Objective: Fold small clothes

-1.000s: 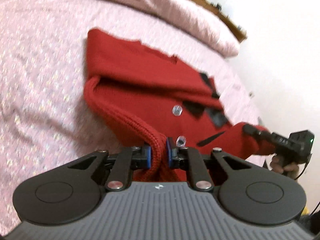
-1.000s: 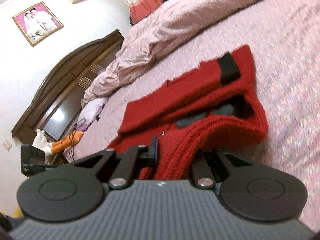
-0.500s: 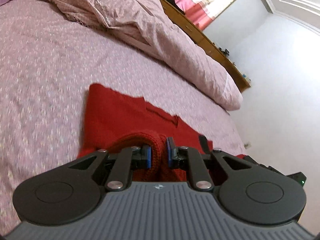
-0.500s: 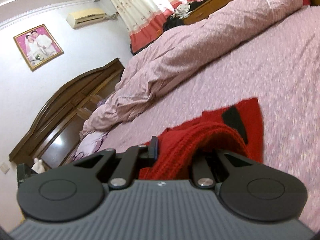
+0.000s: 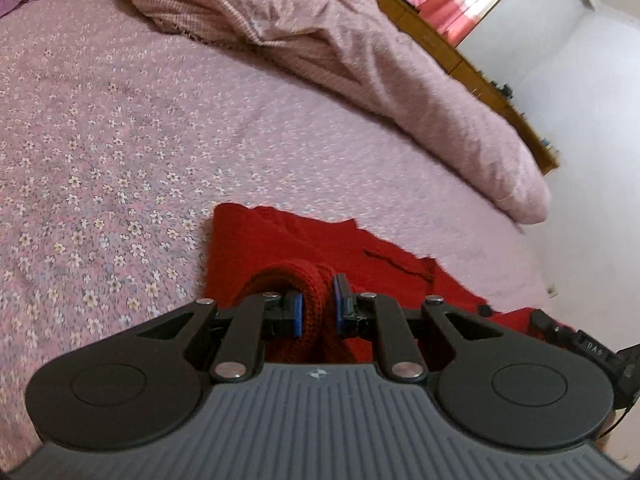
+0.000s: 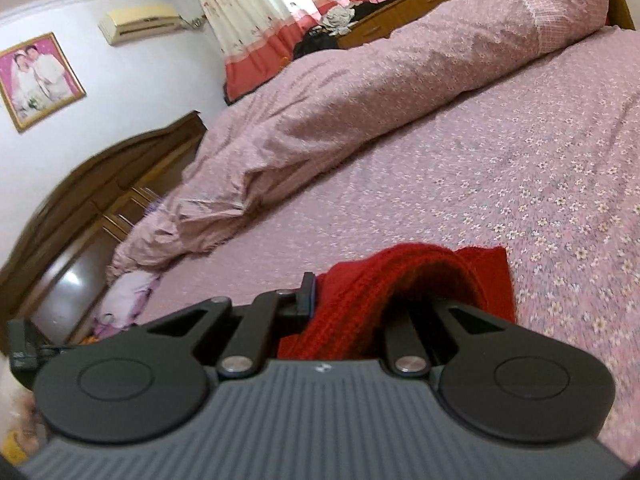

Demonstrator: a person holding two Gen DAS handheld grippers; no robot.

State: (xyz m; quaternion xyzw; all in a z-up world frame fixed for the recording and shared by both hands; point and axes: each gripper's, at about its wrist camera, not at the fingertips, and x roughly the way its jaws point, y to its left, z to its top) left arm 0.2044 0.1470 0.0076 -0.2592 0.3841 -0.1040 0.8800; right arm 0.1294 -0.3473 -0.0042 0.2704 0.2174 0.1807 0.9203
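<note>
Since the earlier frames, both grippers have carried the near edge of the red knitted garment point(image 5: 320, 248) forward over its own body, so the buttons and black trim that showed a second ago are now covered and only a short strip of red cloth shows ahead of each gripper. The garment lies on the bed point(image 5: 120, 140), on the pink floral bedspread, with its far edge flat and well short of the rumpled duvet point(image 5: 360, 52). In the left wrist view, the left gripper point(image 5: 317, 312) has its jaws closed on a thick ribbed fold of the garment, the blue pads pressing it from both sides. In the right wrist view, the right gripper point(image 6: 348, 300) also has its jaws closed on a knitted fold, which bulges up and hides the right-hand finger. A wooden headboard point(image 6: 100, 184) and a framed picture point(image 6: 36, 76) stand at the left of that view.
</note>
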